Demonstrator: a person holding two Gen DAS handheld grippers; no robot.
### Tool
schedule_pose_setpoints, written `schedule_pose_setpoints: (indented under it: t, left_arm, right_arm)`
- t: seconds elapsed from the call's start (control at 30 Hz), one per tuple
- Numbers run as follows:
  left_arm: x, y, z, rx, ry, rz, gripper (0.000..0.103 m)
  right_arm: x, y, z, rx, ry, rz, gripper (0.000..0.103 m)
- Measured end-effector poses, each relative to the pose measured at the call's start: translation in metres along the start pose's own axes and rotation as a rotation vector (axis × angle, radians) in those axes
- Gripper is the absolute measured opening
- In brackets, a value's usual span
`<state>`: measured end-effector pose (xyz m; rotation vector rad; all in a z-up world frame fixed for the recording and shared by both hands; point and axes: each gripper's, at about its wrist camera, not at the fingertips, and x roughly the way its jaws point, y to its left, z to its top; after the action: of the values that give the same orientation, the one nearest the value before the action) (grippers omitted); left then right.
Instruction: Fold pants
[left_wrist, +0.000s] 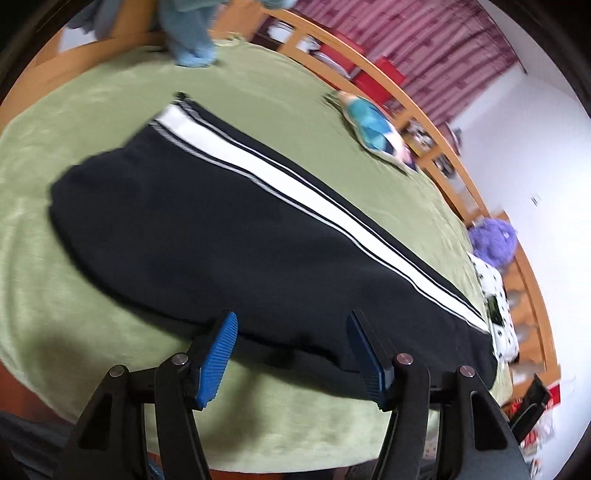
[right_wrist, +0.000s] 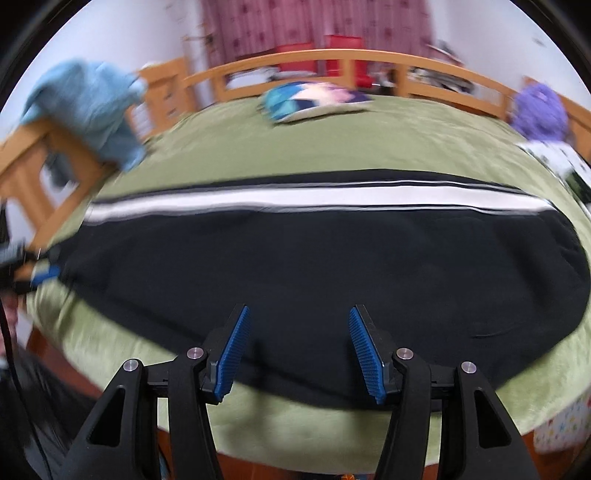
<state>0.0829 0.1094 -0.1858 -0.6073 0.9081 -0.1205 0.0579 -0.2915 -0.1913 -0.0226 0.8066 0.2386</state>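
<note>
the left claw (left_wrist: 291, 332) sits nearest the lens, fingers spread and empty, its tips at the near edge of the black track pants (left_wrist: 207, 236). the right claw (right_wrist: 297, 325) is likewise spread, holding nothing, tips over the same near edge. the pants lie flat on the green bedspread (left_wrist: 92, 325) just ahead of both claws, white side stripe (right_wrist: 332, 197) along the far edge, apparently already folded leg over leg. the crosswise folds look still to do.
</note>
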Motion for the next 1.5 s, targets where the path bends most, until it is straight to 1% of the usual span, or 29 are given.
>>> schedule_pose_setpoints:
  t: [0.13,0.23,0.33,0.43,0.5,0.53,0.57,0.6,0.63,0.67,0.73,0.77,0.83,0.87,0.93,0.97,1.0,1.03,1.07,1.1,1.13,1.17,1.2,1.23,1.27,1.3,1.33,1.4,1.5]
  left_arm:
    - [0.012,-0.002,-0.009,-0.035,0.06,-0.071,0.06]
    - [0.019,0.004,-0.011,-0.073,0.077,-0.092,0.06]
    - [0.022,0.014,-0.014,-0.121,0.095,-0.117,0.06]
    - [0.025,0.023,-0.014,-0.179,0.065,-0.128,0.059]
    - [0.027,0.026,-0.013,-0.2,0.042,-0.128,0.058]
    - [0.027,0.027,-0.012,-0.207,0.032,-0.133,0.057]
    - [0.027,0.028,-0.011,-0.214,0.018,-0.142,0.05]
    - [0.026,0.029,-0.01,-0.218,-0.002,-0.161,0.035]
    - [0.024,0.03,-0.008,-0.213,-0.01,-0.17,0.023]
    - [0.022,0.03,-0.007,-0.202,-0.013,-0.182,0.004]
    - [0.015,0.031,-0.004,-0.192,-0.016,-0.213,0.006]
    - [0.009,0.031,-0.004,-0.186,-0.02,-0.223,0.006]
    - [-0.002,0.032,-0.006,-0.151,-0.016,-0.21,0.006]
    - [-0.003,0.032,-0.009,-0.132,-0.003,-0.184,0.006]
    - [0.001,0.033,-0.014,-0.119,0.017,-0.13,0.006]
    - [0.005,0.034,-0.017,-0.117,0.035,-0.095,0.007]
    - [0.012,0.035,-0.02,-0.115,0.068,-0.04,0.008]
    - [0.016,0.036,-0.022,-0.118,0.091,-0.016,0.009]
    - [0.02,0.038,-0.023,-0.129,0.115,0.004,0.01]
    - [0.021,0.039,-0.024,-0.139,0.13,0.015,0.01]
    - [0.019,0.04,-0.024,-0.14,0.133,0.016,0.01]
    - [0.016,0.04,-0.023,-0.134,0.128,0.014,0.013]
    - [0.011,0.038,-0.022,-0.121,0.116,0.028,0.021]
    - [0.004,0.035,-0.022,-0.098,0.09,0.051,0.025]
    - [-0.001,0.032,-0.021,-0.076,0.066,0.07,0.032]
    - [-0.007,0.029,-0.021,-0.053,0.043,0.092,0.035]
    - [-0.012,0.026,-0.023,-0.029,0.024,0.11,0.035]
    - [-0.019,0.021,-0.023,0.006,0.003,0.12,0.035]
    - [-0.028,0.013,-0.022,0.045,-0.031,0.093,0.036]
  right_arm:
    - [0.015,0.046,-0.004,-0.143,0.005,0.01,0.055]
    - [0.028,0.069,-0.008,-0.209,0.018,-0.033,0.055]
    - [0.044,0.077,-0.008,-0.227,0.038,-0.072,0.055]
    - [0.055,0.08,-0.011,-0.241,0.048,-0.107,0.055]
    - [0.06,0.081,-0.011,-0.248,0.048,-0.099,0.045]
    - [0.06,0.082,-0.011,-0.248,0.046,-0.085,0.031]
    - [0.058,0.083,-0.011,-0.25,0.041,-0.072,0.016]
    - [0.056,0.086,-0.012,-0.261,0.03,-0.071,0.011]
    - [0.052,0.088,-0.013,-0.276,0.006,-0.088,0.006]
    - [0.046,0.089,-0.015,-0.283,-0.014,-0.09,0.004]
    - [0.037,0.084,-0.014,-0.268,-0.032,-0.061,0.003]
    - [0.027,0.078,-0.012,-0.238,-0.041,-0.029,0.003]
    - [0.009,0.068,-0.013,-0.202,-0.068,0.029,0.003]
    - [0.004,0.068,-0.014,-0.206,-0.074,0.049,0.003]
    - [0.004,0.071,-0.019,-0.227,-0.062,0.055,0.004]
    - [0.012,0.075,-0.022,-0.241,-0.036,0.044,0.005]
    - [0.02,0.079,-0.026,-0.259,-0.005,0.036,0.006]
    - [0.032,0.085,-0.032,-0.294,0.054,0.03,0.012]
    - [0.039,0.088,-0.034,-0.315,0.081,0.019,0.017]
    - [0.043,0.094,-0.039,-0.351,0.092,-0.003,0.019]
    - [0.04,0.098,-0.041,-0.377,0.076,-0.011,0.022]
    - [0.037,0.099,-0.041,-0.389,0.069,-0.007,0.027]
    - [0.031,0.099,-0.039,-0.39,0.057,0.019,0.029]
    - [0.021,0.096,-0.035,-0.366,0.031,0.064,0.03]
    - [0.014,0.092,-0.032,-0.341,0.008,0.102,0.033]
    - [0.007,0.088,-0.029,-0.315,-0.015,0.13,0.035]
    - [0.004,0.085,-0.027,-0.301,-0.029,0.138,0.038]
    - [0.0,0.075,-0.023,-0.253,-0.058,0.141,0.039]
    - [0.01,0.068,-0.019,-0.197,-0.03,0.133,0.039]
